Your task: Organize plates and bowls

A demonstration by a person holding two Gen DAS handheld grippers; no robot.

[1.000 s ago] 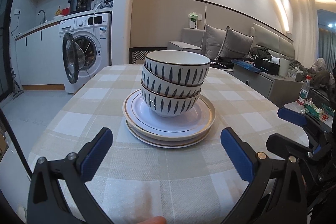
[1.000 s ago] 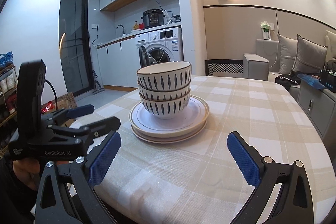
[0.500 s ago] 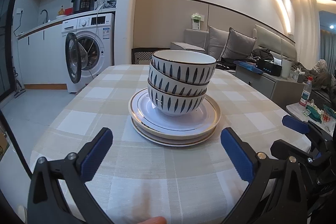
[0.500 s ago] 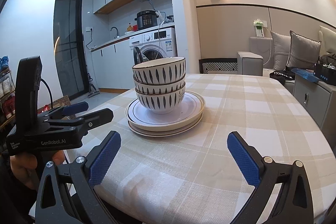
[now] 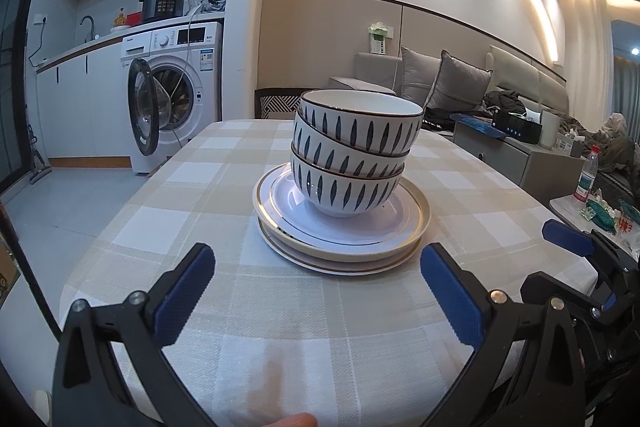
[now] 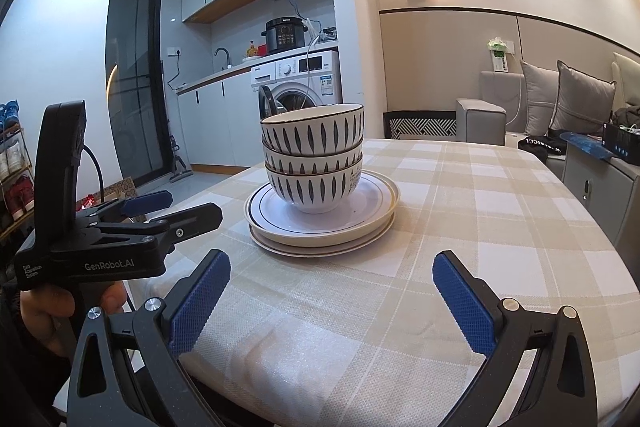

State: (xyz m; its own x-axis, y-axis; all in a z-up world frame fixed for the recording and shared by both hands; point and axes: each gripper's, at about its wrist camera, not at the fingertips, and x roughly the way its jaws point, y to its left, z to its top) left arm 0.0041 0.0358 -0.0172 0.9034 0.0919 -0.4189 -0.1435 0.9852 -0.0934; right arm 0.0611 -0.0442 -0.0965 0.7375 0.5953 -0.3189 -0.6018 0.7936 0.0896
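Left hand-held gripper (image 5: 316,291) held level and low over the near edge of the beige checked-cloth worktop (image 5: 280,327), blue-padded fingers spread wide, empty. Right hand-held gripper (image 6: 330,291) alongside, likewise spread and empty. Ahead, well apart from both: three stacked white bowls with dark leaf strokes (image 5: 354,151) on stacked gold-rimmed white plates (image 5: 280,211).

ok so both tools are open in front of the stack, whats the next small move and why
Probably ease the right tool forward and up toward the top bowl. Both tools are open and empty, short of the plates, and the three bowls sit nested on top, so the top bowl likely has to come off first.
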